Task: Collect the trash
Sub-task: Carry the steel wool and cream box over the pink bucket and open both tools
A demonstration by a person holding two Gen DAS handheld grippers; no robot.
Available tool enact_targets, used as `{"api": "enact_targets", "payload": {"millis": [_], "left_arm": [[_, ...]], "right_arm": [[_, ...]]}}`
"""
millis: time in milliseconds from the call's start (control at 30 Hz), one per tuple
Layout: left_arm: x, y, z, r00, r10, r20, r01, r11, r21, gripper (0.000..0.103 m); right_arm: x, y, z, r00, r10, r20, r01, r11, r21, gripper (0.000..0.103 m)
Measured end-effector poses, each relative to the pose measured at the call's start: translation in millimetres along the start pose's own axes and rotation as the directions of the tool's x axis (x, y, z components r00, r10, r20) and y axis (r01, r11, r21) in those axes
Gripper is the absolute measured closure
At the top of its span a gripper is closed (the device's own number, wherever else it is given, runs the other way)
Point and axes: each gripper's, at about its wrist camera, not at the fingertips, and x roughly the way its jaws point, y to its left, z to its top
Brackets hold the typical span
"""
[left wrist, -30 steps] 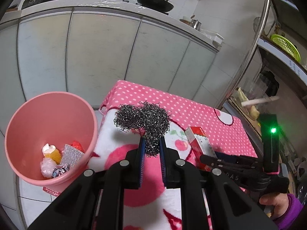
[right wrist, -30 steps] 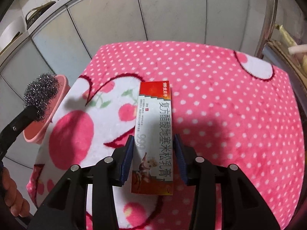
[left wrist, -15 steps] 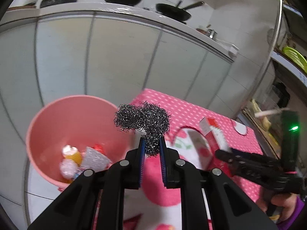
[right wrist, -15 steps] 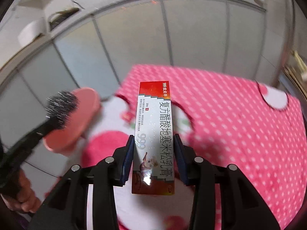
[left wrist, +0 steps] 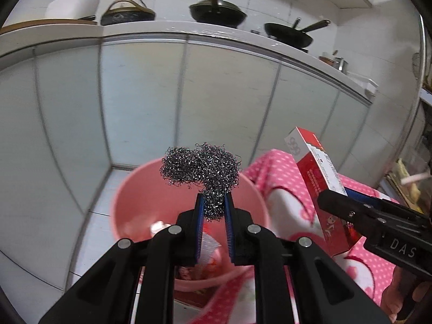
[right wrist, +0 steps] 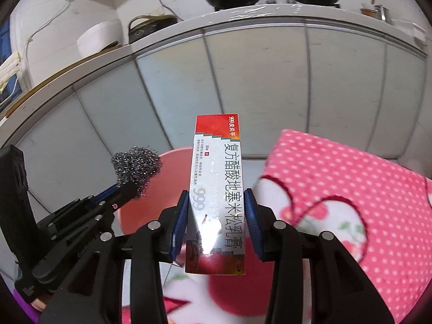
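Note:
My left gripper [left wrist: 212, 210] is shut on a grey steel wool scourer [left wrist: 201, 167] and holds it in the air above the pink bin [left wrist: 140, 189]. Several pieces of trash lie in the bin's bottom, partly hidden by my fingers. My right gripper [right wrist: 216, 210] is shut on a red and white ointment box [right wrist: 217, 189], held upright above the table's left edge. The box [left wrist: 316, 178] and right gripper [left wrist: 348, 202] also show in the left wrist view. The scourer [right wrist: 135, 164], left gripper [right wrist: 125, 189] and bin [right wrist: 164, 186] show in the right wrist view.
A table under a pink polka-dot blanket [right wrist: 351, 189] stands right of the bin. White cabinet doors [left wrist: 135, 102] close off the back, with pans [left wrist: 217, 13] and a white pot [left wrist: 73, 4] on the counter above. The bin stands on a tiled floor [left wrist: 91, 232].
Both grippers have lifted and swung left from the table toward the bin. The scourer now hangs over the bin and the box has come up off the blanket.

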Motion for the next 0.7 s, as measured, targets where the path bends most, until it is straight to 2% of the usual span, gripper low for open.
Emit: {"api": "enact_targets", "payload": {"millis": [367, 700], "left_arm": [[20.5, 27.6, -6.0, 0.994, 0.103, -0.025, -0.103, 0.995, -0.018, 0.089], [42.6, 34.7, -13.3, 0.989, 0.128, -0.070, -0.130, 0.991, -0.015, 0.089]], "right_arm": [[38.8, 24.9, 4.3, 0.997, 0.066, -0.028, -0.065, 0.998, 0.002, 0.062], [73.1, 24.2, -1.8, 0.994, 0.063, -0.093, -0.062, 0.998, 0.015, 0.062]]}}
